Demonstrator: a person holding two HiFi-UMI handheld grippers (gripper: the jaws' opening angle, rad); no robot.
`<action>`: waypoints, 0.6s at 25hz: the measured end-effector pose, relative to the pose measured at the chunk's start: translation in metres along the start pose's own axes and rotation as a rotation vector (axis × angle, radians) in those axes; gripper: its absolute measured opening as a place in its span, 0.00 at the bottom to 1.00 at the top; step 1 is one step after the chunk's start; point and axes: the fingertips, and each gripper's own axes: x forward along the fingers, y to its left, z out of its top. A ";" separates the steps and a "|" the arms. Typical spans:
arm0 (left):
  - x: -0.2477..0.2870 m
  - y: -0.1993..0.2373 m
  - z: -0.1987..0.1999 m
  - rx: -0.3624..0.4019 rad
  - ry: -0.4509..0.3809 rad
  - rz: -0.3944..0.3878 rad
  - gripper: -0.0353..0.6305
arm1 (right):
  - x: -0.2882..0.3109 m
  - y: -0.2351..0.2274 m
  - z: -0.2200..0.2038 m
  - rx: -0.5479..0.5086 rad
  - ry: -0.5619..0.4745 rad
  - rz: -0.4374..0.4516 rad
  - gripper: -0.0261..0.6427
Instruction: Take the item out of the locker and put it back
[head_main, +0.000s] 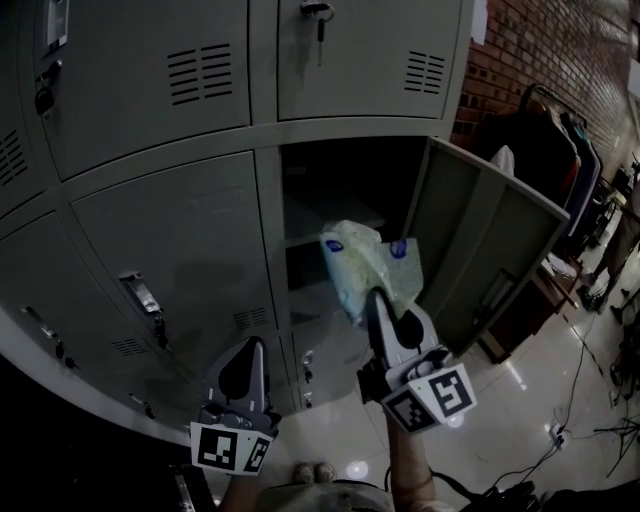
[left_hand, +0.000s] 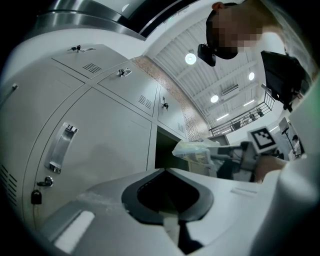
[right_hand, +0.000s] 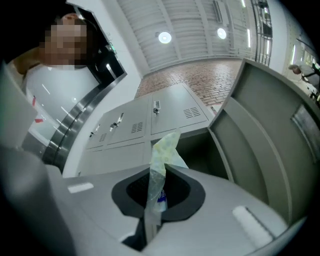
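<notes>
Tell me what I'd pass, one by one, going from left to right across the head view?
Door handle on a closed locker → left gripper → plastic packet, pinched in the right gripper → open locker door → hanging clothes.
</notes>
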 end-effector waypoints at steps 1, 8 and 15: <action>0.000 0.001 0.000 -0.001 0.000 0.002 0.06 | 0.019 -0.009 0.004 -0.008 0.010 -0.009 0.06; 0.002 0.005 -0.002 0.011 0.011 0.009 0.06 | 0.160 -0.073 -0.021 -0.068 0.185 -0.040 0.06; 0.003 0.026 -0.002 0.027 0.010 0.060 0.06 | 0.204 -0.094 -0.060 -0.076 0.305 -0.017 0.06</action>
